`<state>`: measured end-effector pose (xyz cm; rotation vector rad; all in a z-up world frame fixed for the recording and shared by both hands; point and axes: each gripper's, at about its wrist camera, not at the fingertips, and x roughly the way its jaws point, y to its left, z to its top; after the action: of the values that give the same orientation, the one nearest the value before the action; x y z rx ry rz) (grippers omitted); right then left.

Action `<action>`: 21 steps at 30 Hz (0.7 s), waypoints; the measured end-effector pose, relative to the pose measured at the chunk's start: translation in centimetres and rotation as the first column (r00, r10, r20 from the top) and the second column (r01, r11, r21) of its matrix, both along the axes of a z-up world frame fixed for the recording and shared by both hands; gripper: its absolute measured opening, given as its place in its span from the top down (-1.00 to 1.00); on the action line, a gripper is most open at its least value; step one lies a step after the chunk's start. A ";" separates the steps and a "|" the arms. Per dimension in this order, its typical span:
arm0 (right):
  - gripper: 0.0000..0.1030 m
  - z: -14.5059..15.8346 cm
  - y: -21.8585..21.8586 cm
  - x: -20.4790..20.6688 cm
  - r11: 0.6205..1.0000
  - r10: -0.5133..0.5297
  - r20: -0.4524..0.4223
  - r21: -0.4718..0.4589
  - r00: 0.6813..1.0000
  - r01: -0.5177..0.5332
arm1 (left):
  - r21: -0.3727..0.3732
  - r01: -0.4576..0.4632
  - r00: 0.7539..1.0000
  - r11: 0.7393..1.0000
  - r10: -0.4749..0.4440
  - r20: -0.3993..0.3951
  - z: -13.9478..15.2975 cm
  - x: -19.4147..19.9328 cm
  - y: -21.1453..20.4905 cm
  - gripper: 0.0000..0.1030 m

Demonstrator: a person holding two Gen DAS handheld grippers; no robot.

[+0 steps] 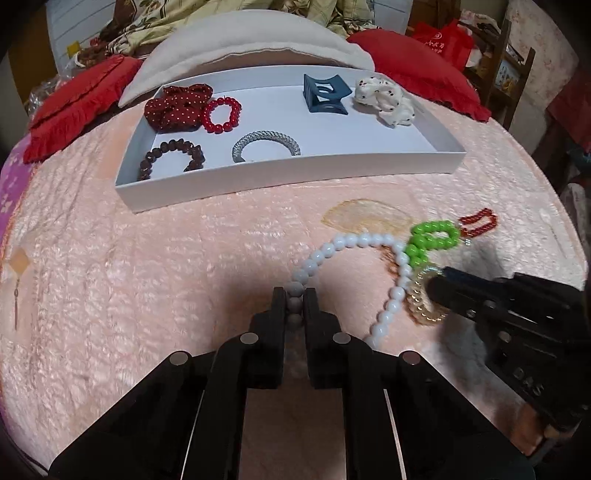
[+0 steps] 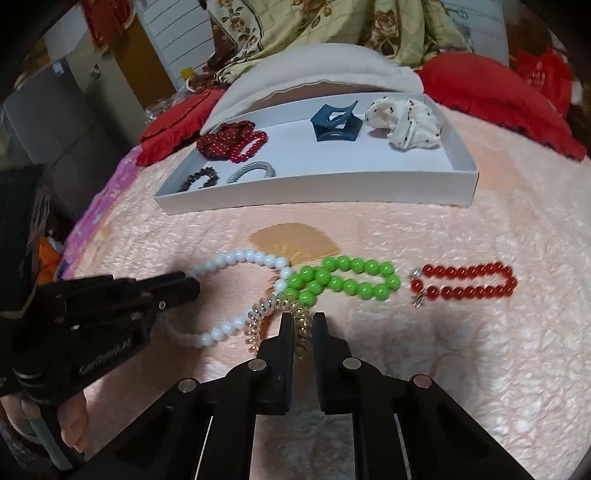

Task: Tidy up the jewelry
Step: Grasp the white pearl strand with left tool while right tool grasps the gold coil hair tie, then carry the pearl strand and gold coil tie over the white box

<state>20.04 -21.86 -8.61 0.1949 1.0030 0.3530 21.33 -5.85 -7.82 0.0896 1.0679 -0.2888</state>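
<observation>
Home bedroom, pink quilted bedspread point(image 1: 147, 258), red frilled pillows point(image 1: 74, 107), floral bedding point(image 2: 332, 29) behind

Both wrist cameras sit low over the bed, facing twelve o'clock toward the tray point(image 1: 288, 173) point(image 2: 317, 190); both show the beads nearby.

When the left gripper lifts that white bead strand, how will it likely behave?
The white bead strand will probably hang limp: it lies in a loose curve. Pinched at one spot by the left gripper, its free end likely trails. It overlaps the green bead bracelet and coil hair tie, so it may drag them.
</observation>
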 end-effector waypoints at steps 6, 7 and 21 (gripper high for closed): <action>0.83 2.1 -0.8 -2.1 0.998 -0.026 0.033 0.052 0.999 0.024 | -0.046 -0.014 0.999 0.999 0.015 0.037 3.7 -2.9 1.5 0.85; 0.83 2.8 -1.0 -2.6 0.998 -0.028 0.044 0.056 0.999 0.026 | -0.057 -0.016 0.999 0.998 0.019 0.045 4.4 -3.4 1.8 0.85; 0.83 7.9 -1.4 -6.4 0.998 -0.021 0.142 0.056 0.990 0.014 | -0.076 0.019 0.978 0.997 -0.003 0.208 14.1 -8.1 4.2 0.85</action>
<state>13.60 -23.22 -0.66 0.2249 0.8508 0.3735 13.23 -1.65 6.27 0.0544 0.8474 -0.3237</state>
